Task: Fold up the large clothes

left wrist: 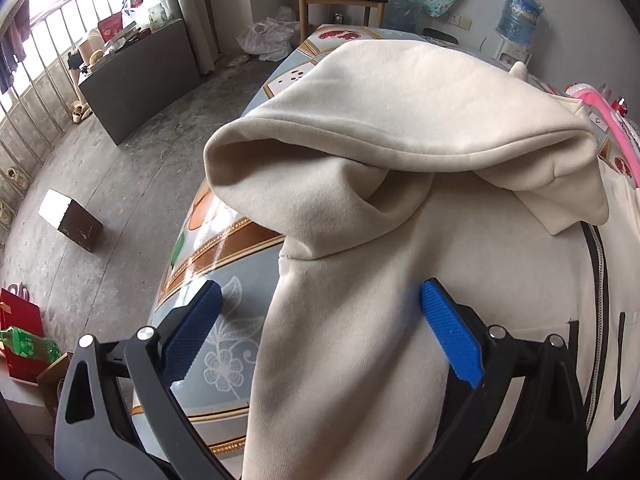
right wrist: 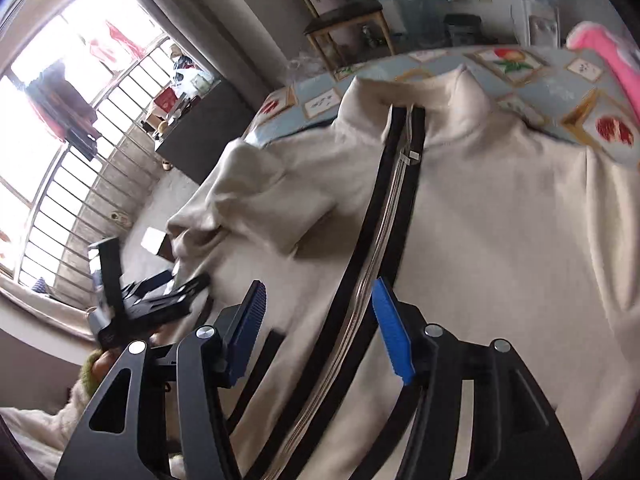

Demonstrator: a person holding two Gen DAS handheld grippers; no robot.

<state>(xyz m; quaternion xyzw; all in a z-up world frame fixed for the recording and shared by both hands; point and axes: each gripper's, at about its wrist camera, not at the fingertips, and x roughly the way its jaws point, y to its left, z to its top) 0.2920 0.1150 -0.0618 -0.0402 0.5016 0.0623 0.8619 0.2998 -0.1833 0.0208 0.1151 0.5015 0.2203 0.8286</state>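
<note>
- Left gripper point(left wrist: 320, 320): jaws wide, cream jacket point(right wrist: 500, 240) sleeve point(left wrist: 344, 320) draped between the fingers; pad contact unclear.
- Right gripper point(right wrist: 318, 320): jaws apart, empty, over the blurred zipper point(right wrist: 384, 236).
- Jacket's lower edge cut off.

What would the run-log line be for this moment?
left gripper: open, sleeve between fingers | right gripper: open, empty, above zipper | cream jacket: flat on table
</note>
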